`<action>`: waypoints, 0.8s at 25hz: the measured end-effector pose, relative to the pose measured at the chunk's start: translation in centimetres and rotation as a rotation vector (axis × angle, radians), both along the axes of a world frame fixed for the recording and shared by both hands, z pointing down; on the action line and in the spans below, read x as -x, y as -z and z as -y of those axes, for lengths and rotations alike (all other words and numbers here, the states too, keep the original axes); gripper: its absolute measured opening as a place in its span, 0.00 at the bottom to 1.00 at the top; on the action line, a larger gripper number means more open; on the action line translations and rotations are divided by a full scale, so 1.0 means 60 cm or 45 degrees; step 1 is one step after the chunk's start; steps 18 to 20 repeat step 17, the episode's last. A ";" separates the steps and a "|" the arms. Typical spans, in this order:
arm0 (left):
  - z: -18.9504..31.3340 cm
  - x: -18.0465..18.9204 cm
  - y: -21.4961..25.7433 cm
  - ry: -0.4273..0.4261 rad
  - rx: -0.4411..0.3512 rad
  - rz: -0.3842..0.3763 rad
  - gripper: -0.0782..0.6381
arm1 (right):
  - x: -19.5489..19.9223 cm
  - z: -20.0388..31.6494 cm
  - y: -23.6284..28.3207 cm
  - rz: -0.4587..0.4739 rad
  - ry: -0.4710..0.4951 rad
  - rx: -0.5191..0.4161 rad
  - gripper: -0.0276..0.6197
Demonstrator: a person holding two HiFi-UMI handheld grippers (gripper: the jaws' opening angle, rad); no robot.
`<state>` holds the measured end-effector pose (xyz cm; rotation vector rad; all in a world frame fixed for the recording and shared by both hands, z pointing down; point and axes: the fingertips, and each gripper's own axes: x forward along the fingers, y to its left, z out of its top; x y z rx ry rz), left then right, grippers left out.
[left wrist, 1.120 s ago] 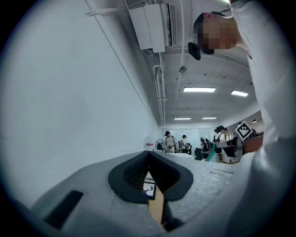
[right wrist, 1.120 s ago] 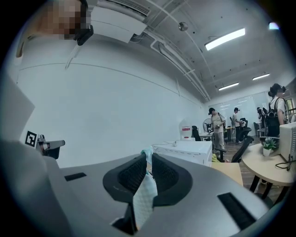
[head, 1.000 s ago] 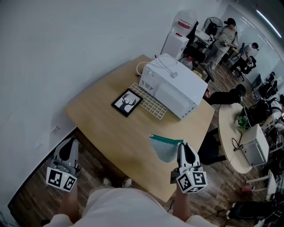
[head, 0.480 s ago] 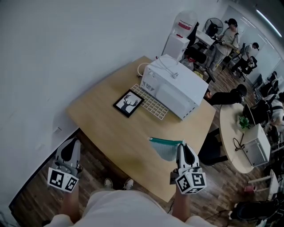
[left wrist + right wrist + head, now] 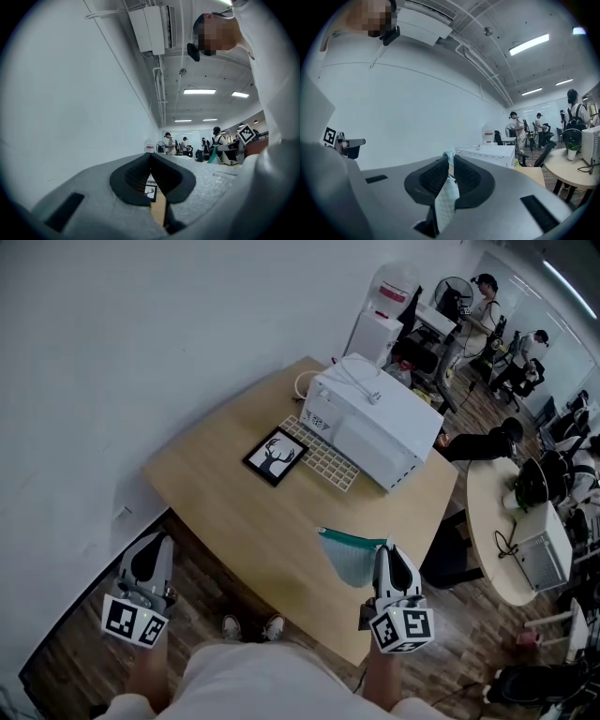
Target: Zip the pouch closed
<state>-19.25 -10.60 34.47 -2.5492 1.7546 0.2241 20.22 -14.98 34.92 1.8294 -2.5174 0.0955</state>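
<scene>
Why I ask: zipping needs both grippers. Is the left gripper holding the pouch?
No, the left gripper is shut and empty; only the right gripper holds the pouch.

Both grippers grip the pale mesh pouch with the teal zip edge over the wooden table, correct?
No: only the right gripper grips the pale mesh pouch with the teal zip edge over the wooden table. The left gripper view shows the left gripper shut on nothing.
</scene>
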 end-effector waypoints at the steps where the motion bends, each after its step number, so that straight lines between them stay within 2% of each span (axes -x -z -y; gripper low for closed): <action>1: -0.001 0.002 -0.001 0.000 0.000 -0.001 0.13 | 0.002 -0.001 0.001 -0.003 0.001 -0.003 0.10; 20: 0.004 -0.002 -0.014 -0.035 -0.002 -0.036 0.13 | 0.024 -0.002 0.024 -0.030 0.009 -0.044 0.10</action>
